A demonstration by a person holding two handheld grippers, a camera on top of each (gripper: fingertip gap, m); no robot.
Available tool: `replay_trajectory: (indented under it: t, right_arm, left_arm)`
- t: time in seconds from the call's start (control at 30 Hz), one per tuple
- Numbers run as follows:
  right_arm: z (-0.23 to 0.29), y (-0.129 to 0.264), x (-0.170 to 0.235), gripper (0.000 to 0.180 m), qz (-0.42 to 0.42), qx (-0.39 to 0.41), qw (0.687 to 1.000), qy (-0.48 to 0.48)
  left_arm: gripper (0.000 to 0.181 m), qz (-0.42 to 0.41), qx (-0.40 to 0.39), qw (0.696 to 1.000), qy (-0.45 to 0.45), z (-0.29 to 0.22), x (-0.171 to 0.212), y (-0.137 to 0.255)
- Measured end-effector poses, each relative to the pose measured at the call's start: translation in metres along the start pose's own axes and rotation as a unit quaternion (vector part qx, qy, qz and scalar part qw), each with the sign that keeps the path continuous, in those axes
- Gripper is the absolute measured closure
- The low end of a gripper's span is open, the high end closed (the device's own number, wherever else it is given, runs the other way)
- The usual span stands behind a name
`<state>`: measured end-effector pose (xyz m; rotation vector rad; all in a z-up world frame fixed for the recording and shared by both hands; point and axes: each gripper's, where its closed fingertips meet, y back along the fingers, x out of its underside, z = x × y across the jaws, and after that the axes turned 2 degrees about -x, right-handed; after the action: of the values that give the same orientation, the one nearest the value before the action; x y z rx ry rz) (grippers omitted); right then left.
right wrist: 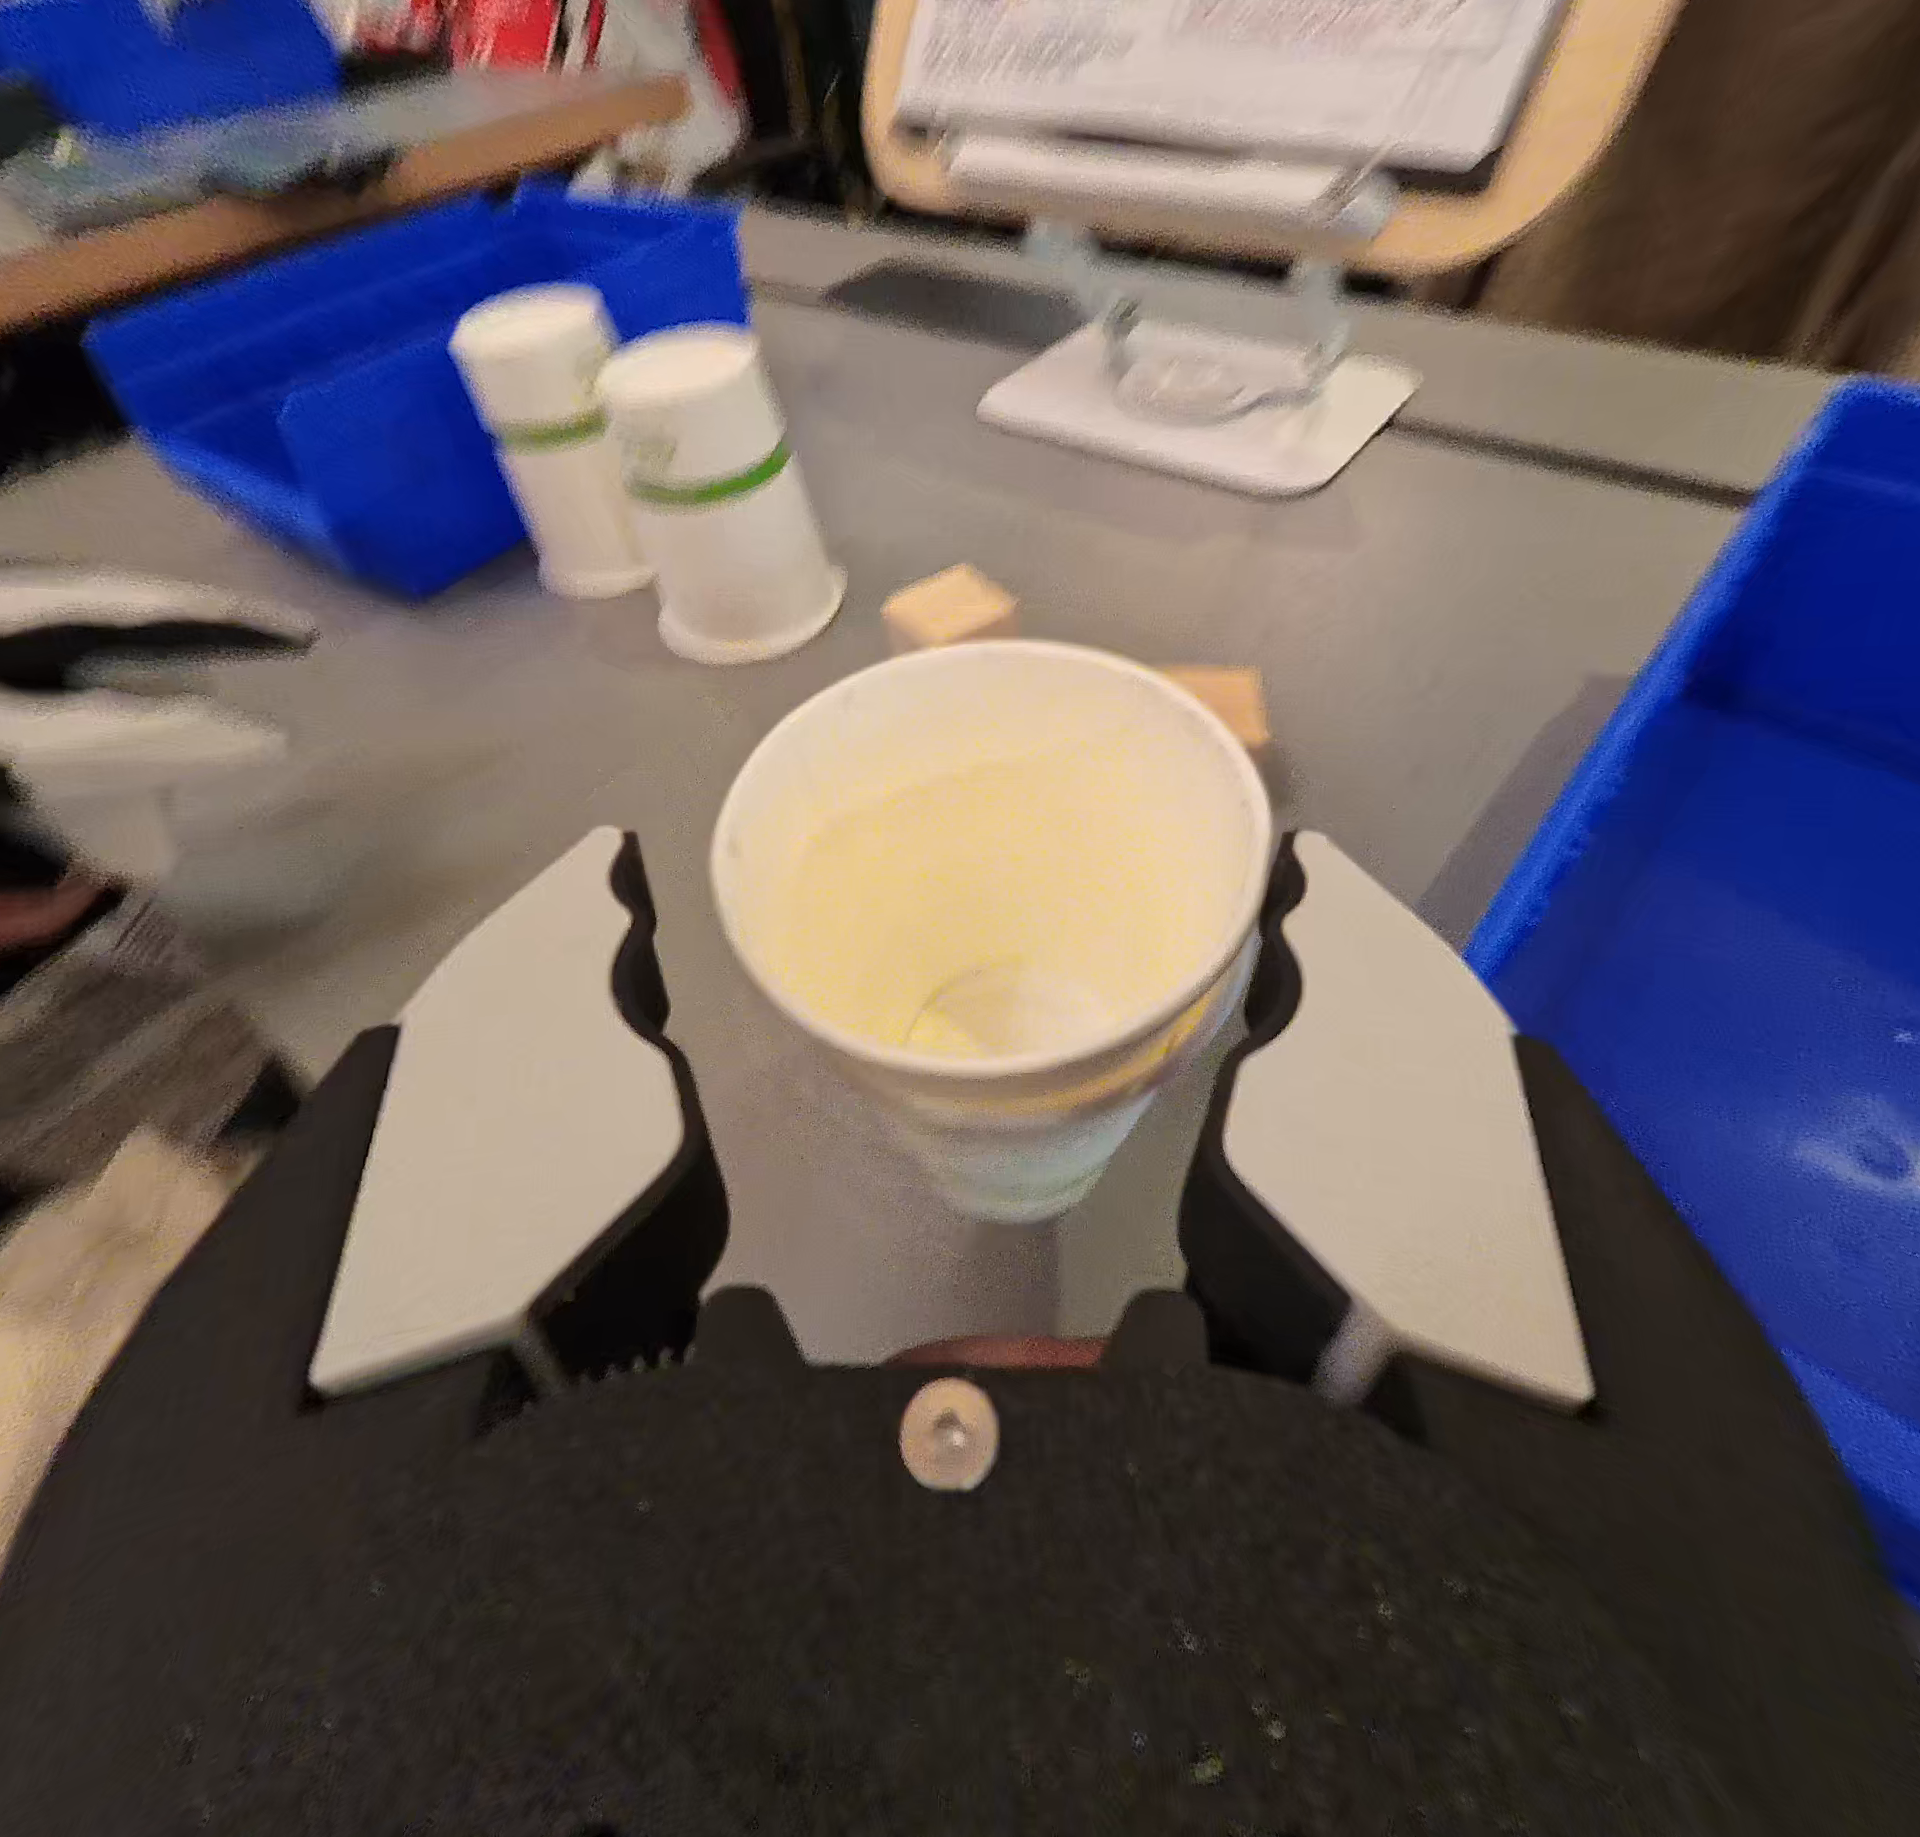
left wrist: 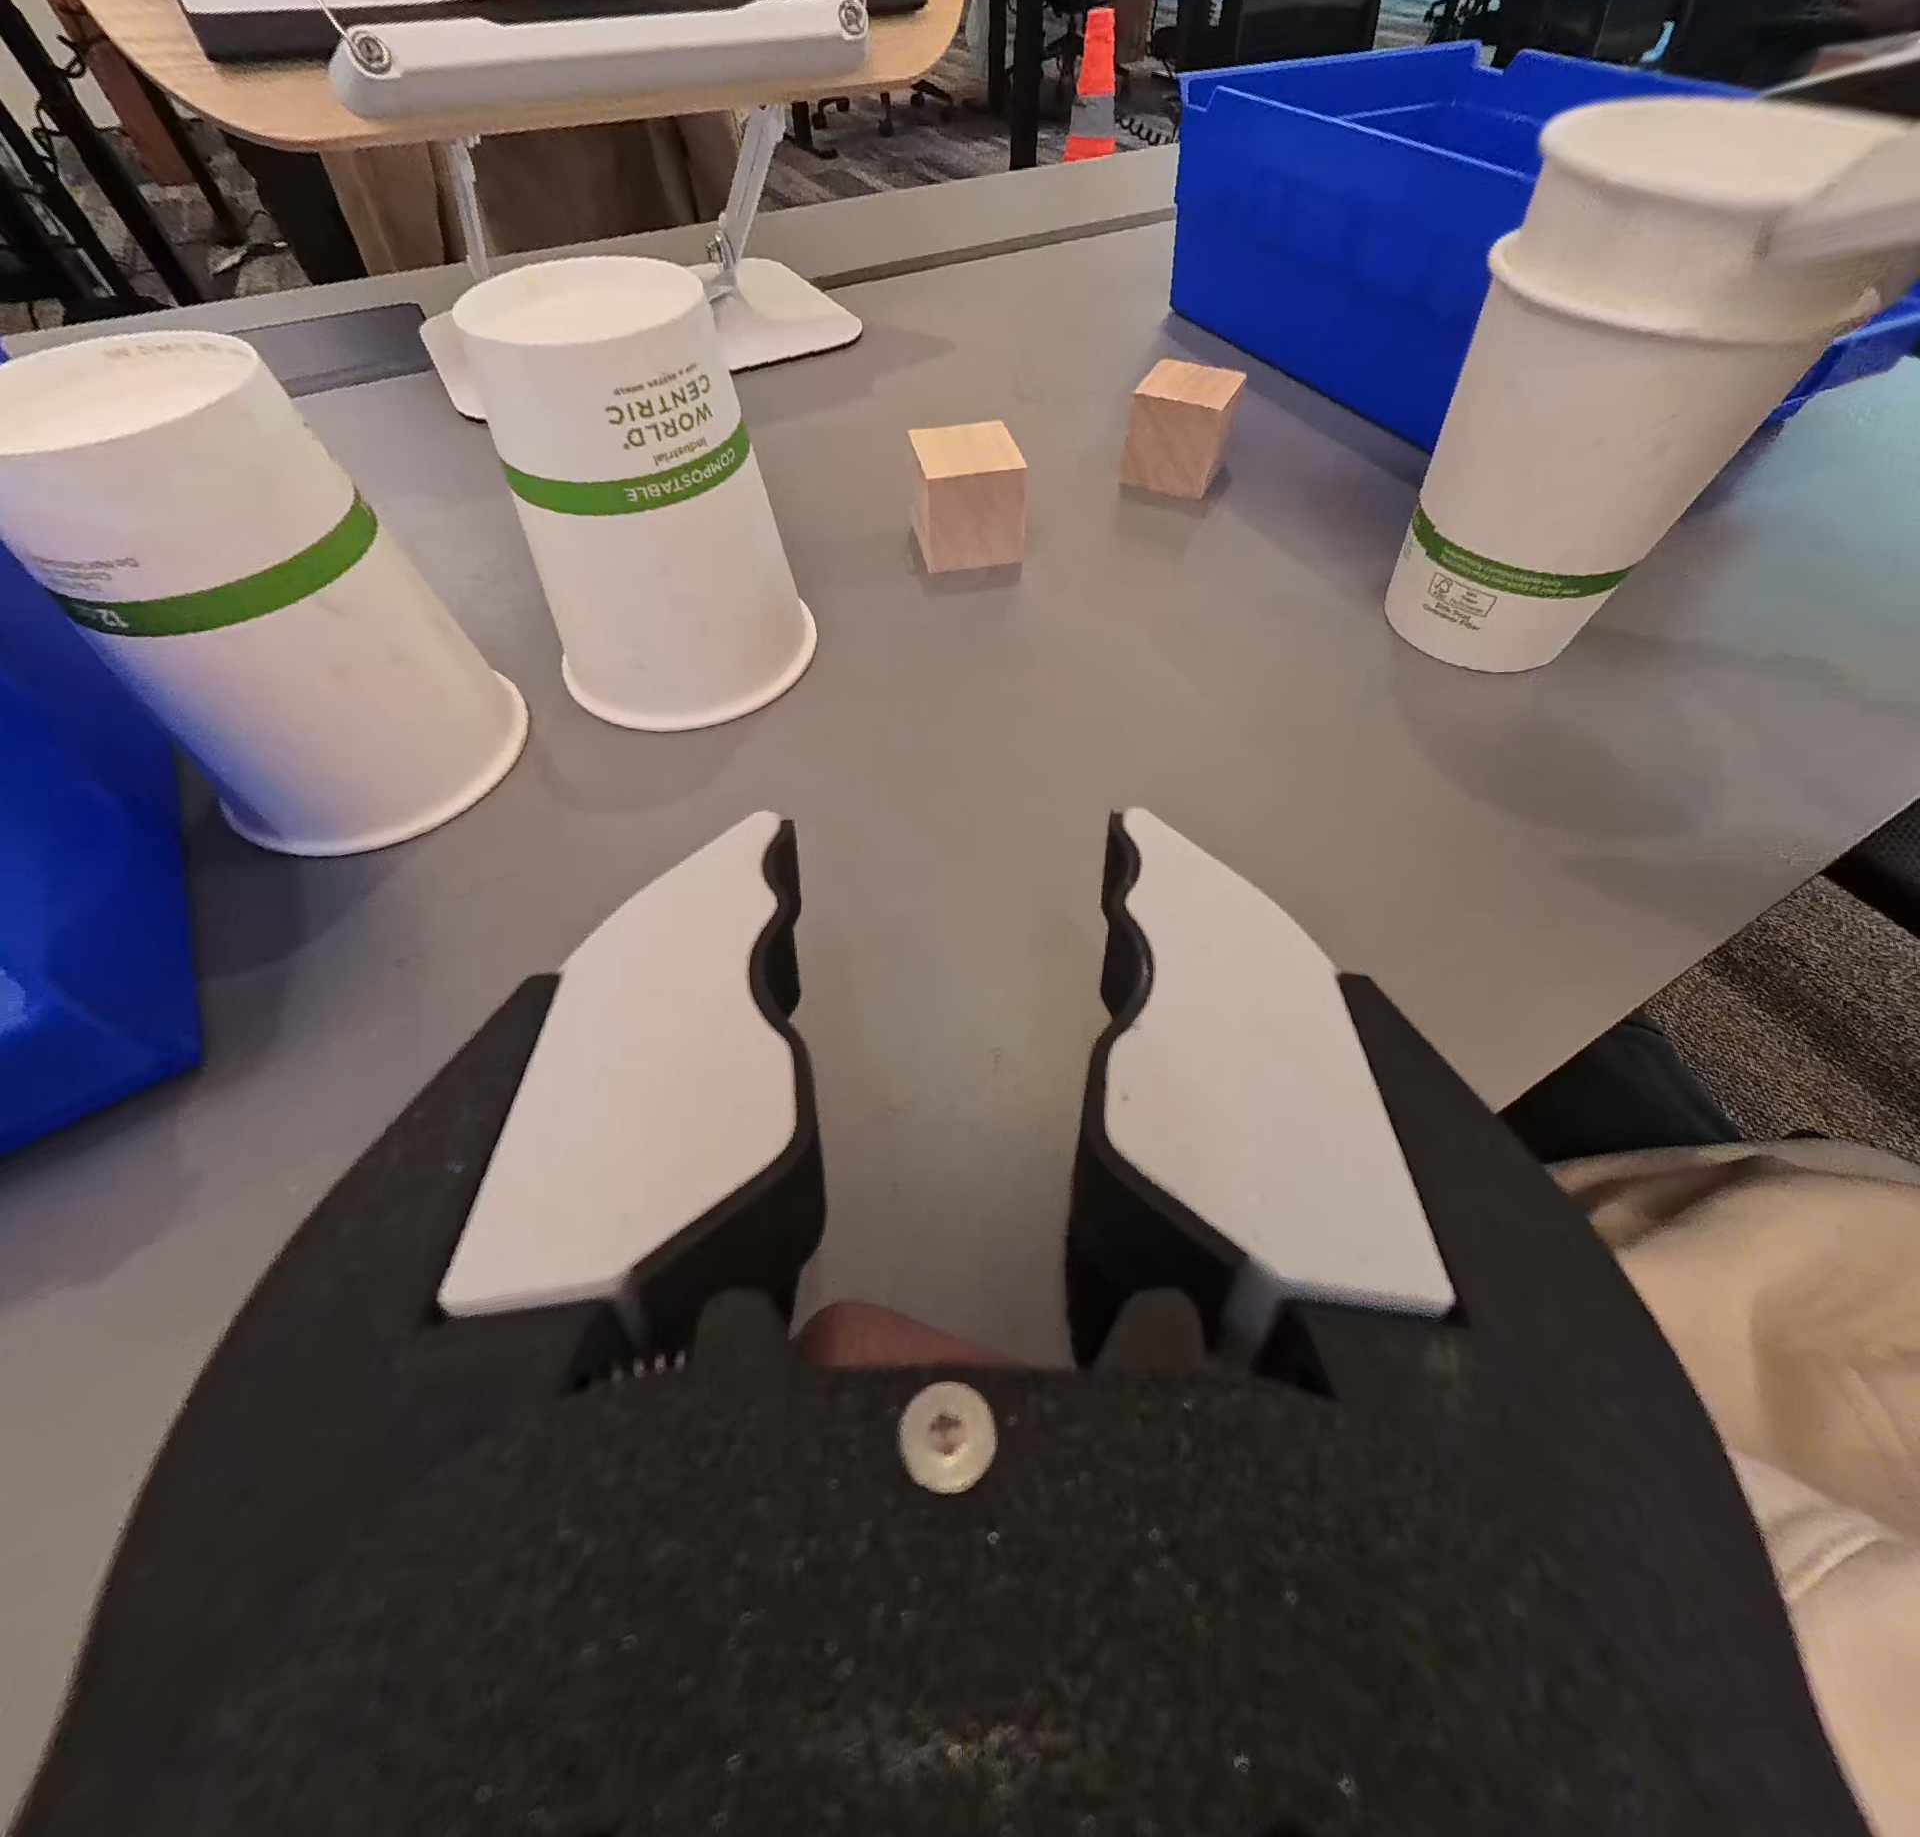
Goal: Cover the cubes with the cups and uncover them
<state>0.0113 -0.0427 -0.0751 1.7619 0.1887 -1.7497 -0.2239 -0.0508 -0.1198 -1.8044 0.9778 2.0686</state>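
Two wooden cubes [left wrist: 966,494] [left wrist: 1182,426] stand uncovered on the grey table [left wrist: 1039,727]. Two white paper cups with green bands [left wrist: 649,499] [left wrist: 239,592] stand upside down to their left. My left gripper [left wrist: 951,842] is open and empty, low over the table in front of the cubes. A stack of two nested cups [left wrist: 1558,416] stands mouth up and tilted at the right. My right gripper [right wrist: 956,852] is open around this stack [right wrist: 987,883]: the right finger touches its rim, the left finger stands apart. The cubes [right wrist: 945,603] [right wrist: 1231,701] lie behind it.
Blue bins flank the work area, one at the right [left wrist: 1351,229] [right wrist: 1714,852] and one at the left [left wrist: 83,904] [right wrist: 364,385]. A document stand [left wrist: 520,73] rises at the back on a white base [left wrist: 790,312]. The table's edge [left wrist: 1662,1008] runs close on the right.
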Motion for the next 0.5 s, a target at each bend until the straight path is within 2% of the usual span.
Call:
replay_trajectory:
  t: [0.07,0.1,0.13,0.23,0.33,0.4,0.5]
  right_arm:
    - [0.014,0.016,0.027,0.060,0.110,-0.043,0.992,0.033]
    - [0.012,0.026,0.034,0.054,0.142,-0.033,0.988,0.052]
    - [0.008,0.036,0.032,0.056,0.143,-0.010,0.987,0.071]
    - [0.012,0.060,0.002,0.058,0.079,0.022,0.991,0.106]
    - [0.042,0.070,-0.046,0.071,-0.072,0.013,0.987,0.143]
    - [0.072,0.063,-0.060,0.085,-0.152,-0.026,0.979,0.133]
    - [0.114,0.029,-0.046,0.093,-0.176,-0.089,0.977,0.073]
  left_arm:
    - [0.124,0.004,0.004,1.000,0.000,0.001,0.001,0.000]
    - [0.124,0.008,0.005,1.000,-0.001,0.001,0.002,0.000]
    - [0.124,0.011,0.006,1.000,0.000,0.002,0.003,-0.001]
    - [0.124,0.014,0.008,1.000,0.005,0.004,0.003,-0.001]
    - [0.123,0.008,-0.004,1.000,0.011,0.010,0.001,0.000]
    - [0.123,0.000,-0.023,1.000,0.015,0.017,-0.001,0.001]
    - [0.123,-0.002,-0.050,0.999,0.020,0.028,-0.001,0.002]
